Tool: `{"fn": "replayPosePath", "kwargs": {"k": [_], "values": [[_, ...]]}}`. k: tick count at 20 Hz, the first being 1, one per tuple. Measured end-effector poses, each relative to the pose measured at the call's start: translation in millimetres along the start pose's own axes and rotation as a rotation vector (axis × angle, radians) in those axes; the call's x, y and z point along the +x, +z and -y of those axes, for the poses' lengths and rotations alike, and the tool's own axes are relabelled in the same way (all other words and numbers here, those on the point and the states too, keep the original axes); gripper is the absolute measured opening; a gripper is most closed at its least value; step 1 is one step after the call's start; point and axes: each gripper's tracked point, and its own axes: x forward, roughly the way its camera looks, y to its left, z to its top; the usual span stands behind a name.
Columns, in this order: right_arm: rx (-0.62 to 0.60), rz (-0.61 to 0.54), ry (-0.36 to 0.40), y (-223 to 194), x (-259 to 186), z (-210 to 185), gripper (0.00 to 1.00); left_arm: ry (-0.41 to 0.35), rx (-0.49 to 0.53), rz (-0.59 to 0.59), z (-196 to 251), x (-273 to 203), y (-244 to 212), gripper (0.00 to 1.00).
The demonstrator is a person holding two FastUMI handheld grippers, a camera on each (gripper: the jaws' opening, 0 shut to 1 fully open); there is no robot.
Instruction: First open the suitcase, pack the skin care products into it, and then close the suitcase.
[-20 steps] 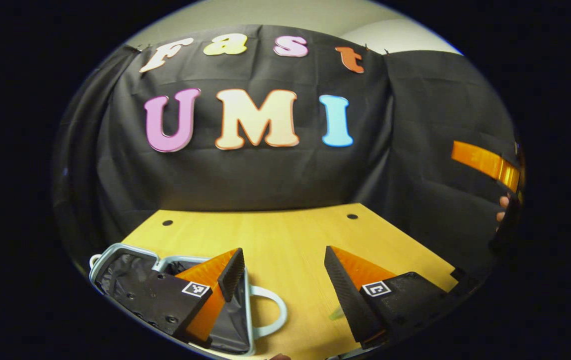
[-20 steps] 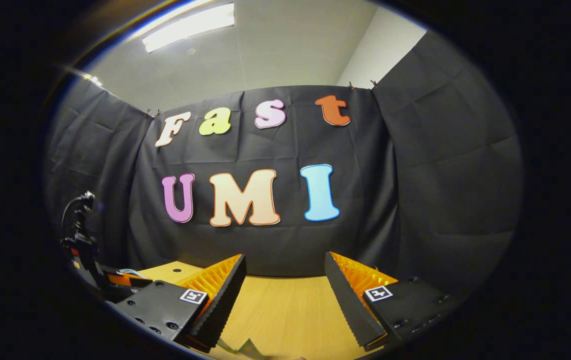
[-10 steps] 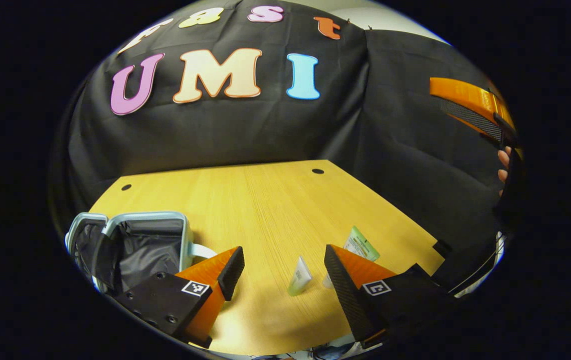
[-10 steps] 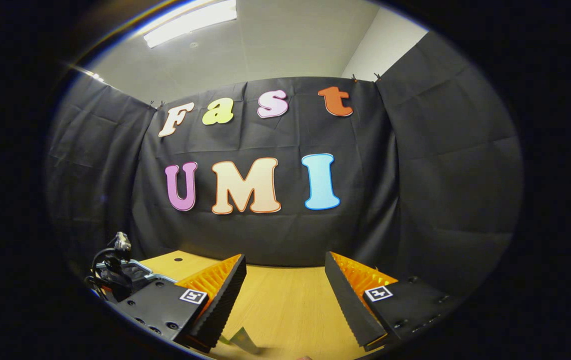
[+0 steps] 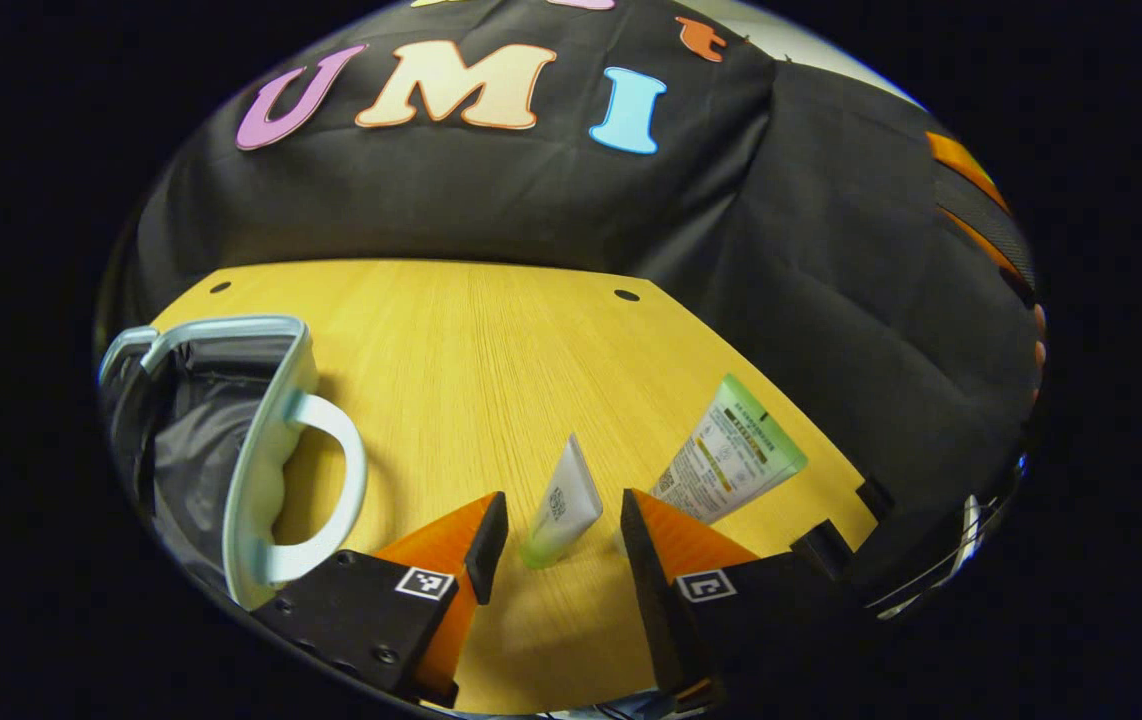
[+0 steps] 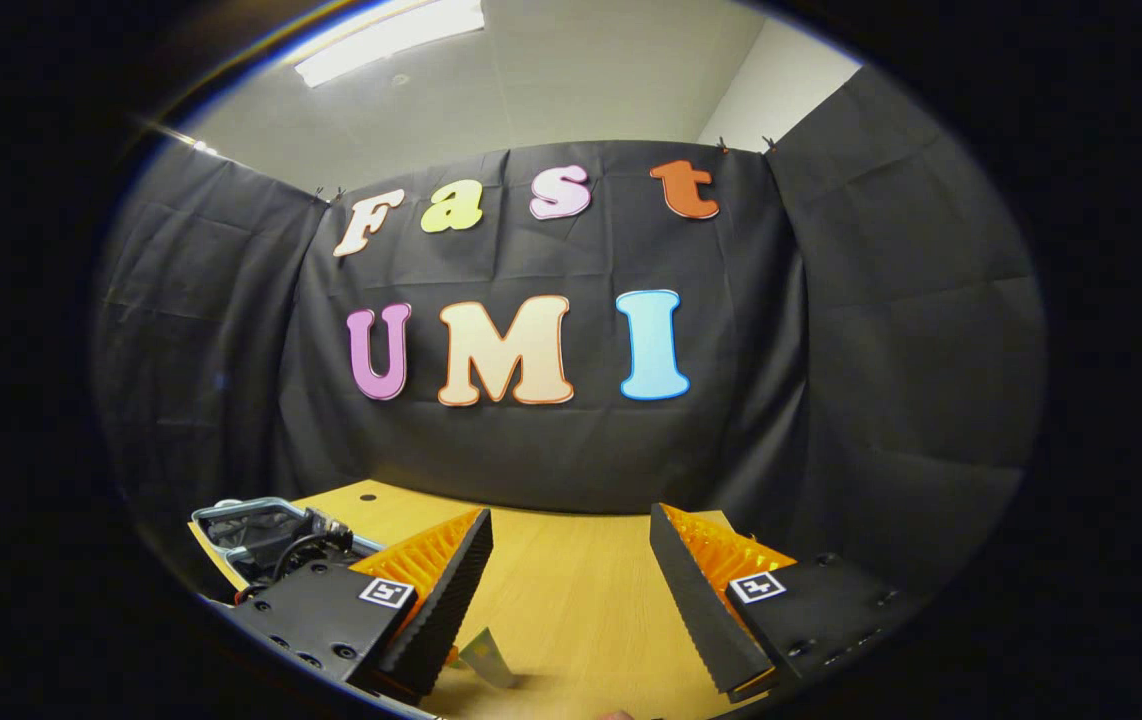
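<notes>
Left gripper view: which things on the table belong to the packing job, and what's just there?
Part of the job:
- suitcase, open, at the table's left
- small white tube, lying ahead between the left gripper fingers
- larger green-capped tube, lying to its right

Just there:
- wooden table
- black cloth wall
- right gripper, open, holding nothing

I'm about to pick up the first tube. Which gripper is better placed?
Left, probably. The left gripper is open with the small white tube with the green cap lying between its fingers. The right gripper is open, held higher, pointing at the wall.
</notes>
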Motion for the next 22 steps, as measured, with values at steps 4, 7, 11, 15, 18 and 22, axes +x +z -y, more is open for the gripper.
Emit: {"fn": "replayPosePath", "kwargs": {"k": [4,7,11,15,18,22], "values": [[-0.009,-0.022,0.053,-13.1,-12.6,-15.8,0.98,0.019,-0.018,-0.037,-9.3,11.6,-11.5,0.32],[-0.02,-0.051,0.091,-34.9,-11.9,-27.9,0.98,-0.018,-0.071,-0.042,-5.6,9.7,-10.7,0.16],[-0.028,-0.131,0.173,-82.7,-12.2,-60.7,0.98,0.011,-0.072,-0.036,-11.6,-15.7,6.9,0.17],[-0.073,-0.197,0.203,-133.6,-8.7,-79.9,1.0,0.044,-0.016,-0.006,-16.3,-58.3,35.0,0.14],[-0.069,-0.247,0.194,-169.5,-0.9,-84.8,0.99,0.068,-0.031,0.018,-21.1,-85.5,50.4,0.14],[-0.046,-0.351,0.173,-224.0,9.4,-86.9,0.99,0.107,-0.109,0.04,-35.1,-118.3,58.9,0.14]]}}
